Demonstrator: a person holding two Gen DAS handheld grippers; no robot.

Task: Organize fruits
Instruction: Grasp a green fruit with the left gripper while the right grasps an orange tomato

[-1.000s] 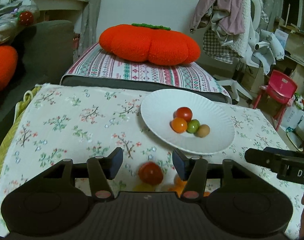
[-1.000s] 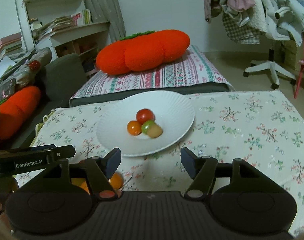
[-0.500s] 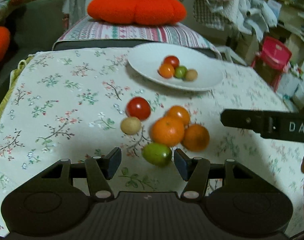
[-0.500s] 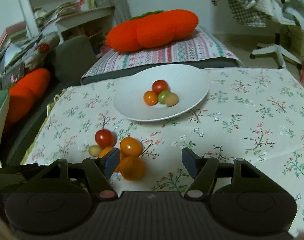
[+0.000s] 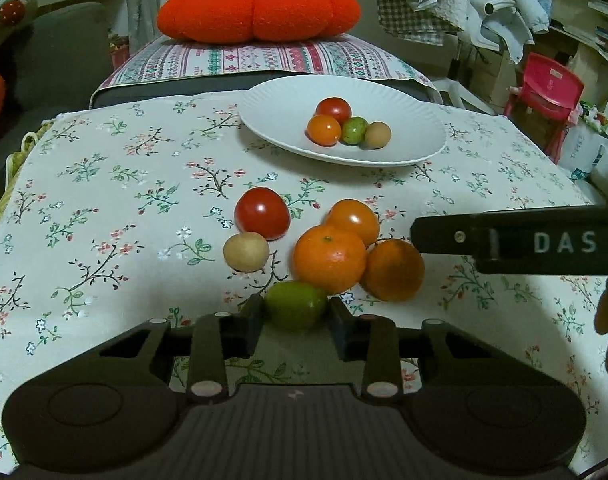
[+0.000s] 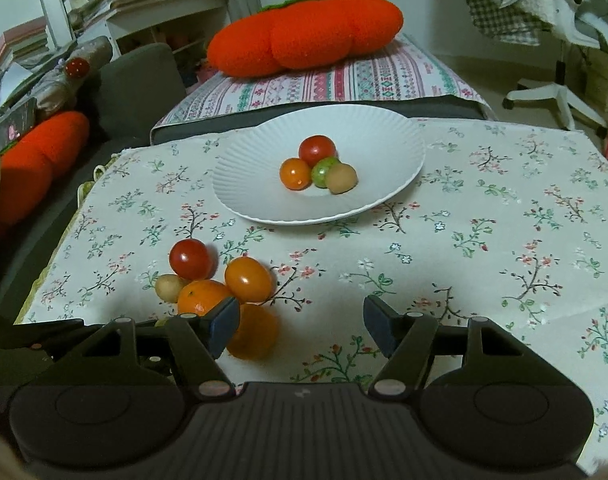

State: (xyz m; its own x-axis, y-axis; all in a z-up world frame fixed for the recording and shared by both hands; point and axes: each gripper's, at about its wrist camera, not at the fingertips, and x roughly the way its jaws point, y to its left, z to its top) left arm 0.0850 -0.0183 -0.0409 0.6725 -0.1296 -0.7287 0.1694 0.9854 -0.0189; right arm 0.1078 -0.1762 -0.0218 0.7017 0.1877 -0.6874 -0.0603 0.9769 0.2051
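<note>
A floral tablecloth carries a white plate already holding four small fruits. Nearer, the left gripper, jaws just closing, grasps a green fruit from the loose cluster; lifting it plateward likely follows. The right gripper hangs open, empty.

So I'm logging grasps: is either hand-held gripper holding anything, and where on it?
The left hand-held gripper has just closed on the green fruit, pads at its two sides. The right hand-held gripper holds nothing.
</note>
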